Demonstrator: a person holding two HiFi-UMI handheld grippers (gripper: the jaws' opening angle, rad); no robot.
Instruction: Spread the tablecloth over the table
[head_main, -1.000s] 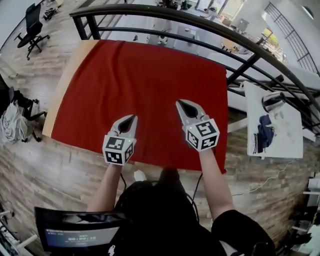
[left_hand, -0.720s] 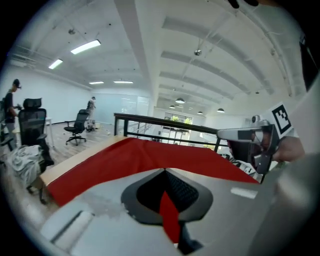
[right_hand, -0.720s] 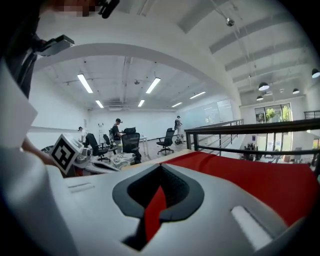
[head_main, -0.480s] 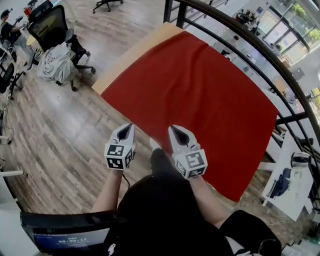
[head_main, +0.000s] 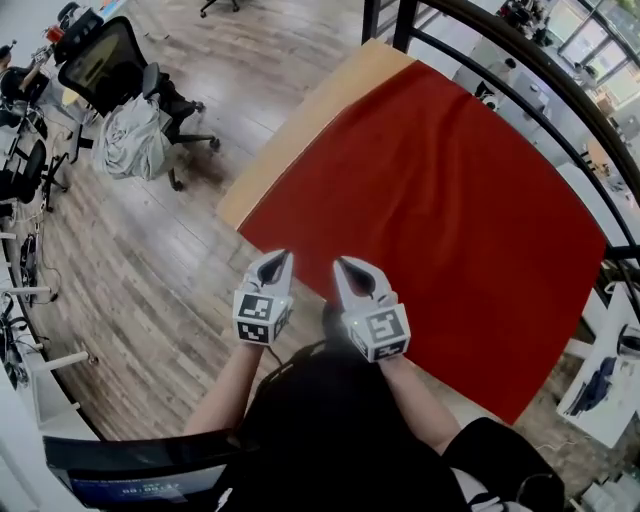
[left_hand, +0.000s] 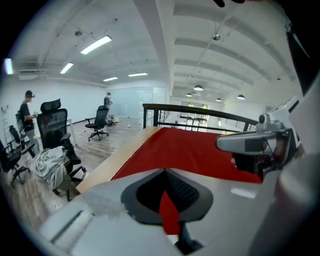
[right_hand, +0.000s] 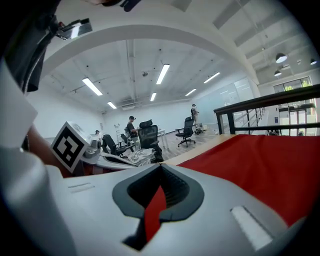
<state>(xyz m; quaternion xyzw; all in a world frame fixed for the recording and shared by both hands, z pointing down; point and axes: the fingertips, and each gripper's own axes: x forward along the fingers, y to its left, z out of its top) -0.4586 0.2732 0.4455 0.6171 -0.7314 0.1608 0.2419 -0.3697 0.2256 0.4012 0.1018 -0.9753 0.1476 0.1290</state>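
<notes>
My left gripper (head_main: 281, 258) has its fingers pressed together at the tips, and in the left gripper view (left_hand: 165, 171) they meet in a point with nothing pinched between them. Only a sliver of red shows through the slot behind the tips (the cloth lying beyond, as far as I can tell). My right gripper (head_main: 342, 264) is the same. In the right gripper view its tips are closed on each other (right_hand: 160, 165), with the same red sliver in the gap below them. I hold the two side by side, close but apart, over the near corner of the red tablecloth (head_main: 430, 190).

The tablecloth lies flat and smooth over the table (head_main: 305, 120). It covers most of the top and leaves a bare wooden strip along the left edge. Along the edge nearest me no wood shows.

A black railing (head_main: 560, 95) runs past the far side of the table. To the left, on the wooden floor (head_main: 200, 290), stands a black office chair (head_main: 105, 60) with a grey garment (head_main: 135, 140) draped on it.
</notes>
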